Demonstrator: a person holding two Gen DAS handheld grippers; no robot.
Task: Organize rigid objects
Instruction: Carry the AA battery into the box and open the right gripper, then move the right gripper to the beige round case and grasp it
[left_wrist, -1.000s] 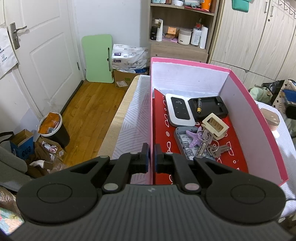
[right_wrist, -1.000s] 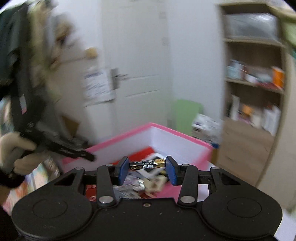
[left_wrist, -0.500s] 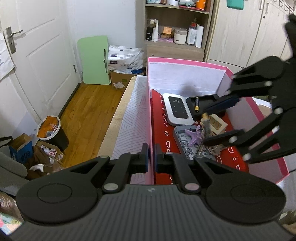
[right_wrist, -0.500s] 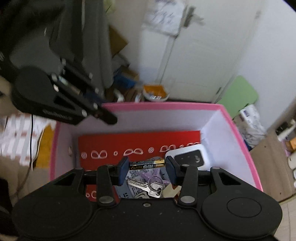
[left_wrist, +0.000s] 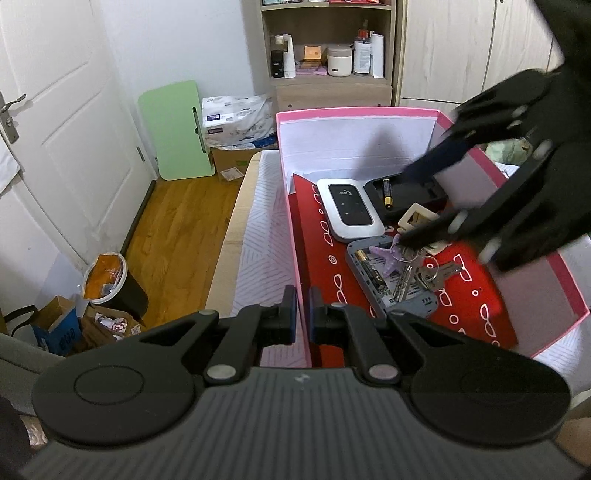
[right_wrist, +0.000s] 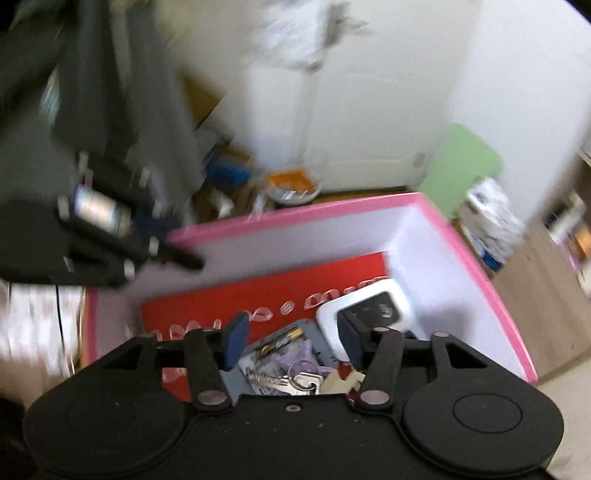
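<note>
A pink box (left_wrist: 354, 112) with a red floor holds a white router (left_wrist: 349, 208), a black cover (left_wrist: 413, 192) with one battery (left_wrist: 386, 190) on it, a grey tray (left_wrist: 391, 280), a key bunch (left_wrist: 424, 273) and a purple star (left_wrist: 388, 258). A second battery (left_wrist: 371, 271) lies in the grey tray, also seen in the right wrist view (right_wrist: 282, 339). My left gripper (left_wrist: 302, 314) is shut on the box's near left wall. My right gripper (right_wrist: 290, 341) is open and empty above the tray; it also shows in the left wrist view (left_wrist: 424, 203).
The box (right_wrist: 476, 273) sits on a white patterned cloth (left_wrist: 258, 251) over a table. A white door (left_wrist: 70, 122), a green board (left_wrist: 177, 129), a bin (left_wrist: 110, 280) and floor clutter lie left. A shelf (left_wrist: 328, 48) and cupboards stand behind.
My right gripper has opened and let go of the battery, which now lies in the grey tray. The gripper has lifted slightly. My left gripper stays clamped on the box wall.
</note>
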